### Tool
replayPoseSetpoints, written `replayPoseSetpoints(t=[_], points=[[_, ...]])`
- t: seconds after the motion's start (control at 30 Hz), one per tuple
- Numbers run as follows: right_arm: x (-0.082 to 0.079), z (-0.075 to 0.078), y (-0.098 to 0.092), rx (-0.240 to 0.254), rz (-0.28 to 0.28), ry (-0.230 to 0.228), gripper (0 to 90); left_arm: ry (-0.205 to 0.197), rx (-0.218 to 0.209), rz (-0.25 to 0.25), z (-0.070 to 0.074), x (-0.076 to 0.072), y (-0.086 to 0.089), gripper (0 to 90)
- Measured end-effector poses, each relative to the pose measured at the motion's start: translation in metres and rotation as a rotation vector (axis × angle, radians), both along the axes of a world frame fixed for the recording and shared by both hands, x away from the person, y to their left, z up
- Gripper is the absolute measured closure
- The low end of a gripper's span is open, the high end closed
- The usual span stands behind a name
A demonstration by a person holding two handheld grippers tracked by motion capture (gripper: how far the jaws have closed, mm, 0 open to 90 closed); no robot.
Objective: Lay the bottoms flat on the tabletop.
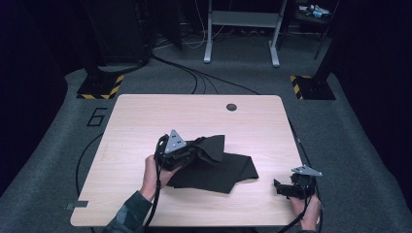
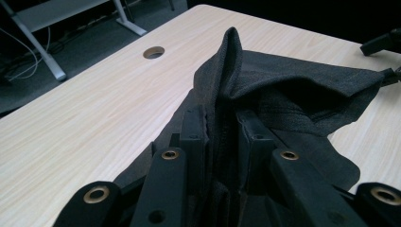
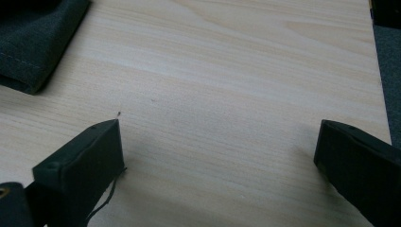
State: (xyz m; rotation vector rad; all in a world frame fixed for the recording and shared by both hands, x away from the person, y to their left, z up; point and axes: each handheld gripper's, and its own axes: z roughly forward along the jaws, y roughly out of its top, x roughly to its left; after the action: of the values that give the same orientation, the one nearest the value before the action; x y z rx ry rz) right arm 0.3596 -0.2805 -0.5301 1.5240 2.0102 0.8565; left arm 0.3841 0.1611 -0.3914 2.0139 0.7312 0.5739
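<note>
Dark cloth (image 1: 214, 165) judged soft, light, limp; best gripped at a hem. Left claw (image 2: 222, 127) pinches a fold. Right claw (image 3: 217, 151) stands wide over bare tabletop (image 3: 236, 71).

We hold a hand-held gripper in each hand. Our left forearm comes in from the bottom edge, sleeve at the wrist, and the left hand (image 1: 156, 175) wraps the handle from below. The left hand-held gripper (image 1: 194, 148) points forward and to the right, its grey plate on top; its jaws stand close together, pinched on a fold of cloth (image 2: 283, 94). Our right hand (image 1: 307, 209) sits low at the near right corner. The right hand-held gripper (image 3: 217, 142) points left, jaws spread wide with nothing between them.
</note>
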Motion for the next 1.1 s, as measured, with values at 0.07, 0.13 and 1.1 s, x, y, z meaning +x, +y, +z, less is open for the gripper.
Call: replayPoseSetpoints(t=[0.07, 0.13, 1.1], points=[[0.000, 0.000, 0.000, 0.000, 0.000, 0.000, 1.5, -0.007, 0.000, 0.008, 0.001, 0.000, 0.004, 75.3], [0.000, 0.000, 0.000, 0.000, 0.000, 0.000, 1.5, -0.005, -0.005, 0.015, 0.002, -0.001, 0.008, 75.3], [0.000, 0.000, 0.000, 0.000, 0.000, 0.000, 1.5, -0.037, -0.084, 0.159, 0.008, -0.006, 0.077, 75.7]])
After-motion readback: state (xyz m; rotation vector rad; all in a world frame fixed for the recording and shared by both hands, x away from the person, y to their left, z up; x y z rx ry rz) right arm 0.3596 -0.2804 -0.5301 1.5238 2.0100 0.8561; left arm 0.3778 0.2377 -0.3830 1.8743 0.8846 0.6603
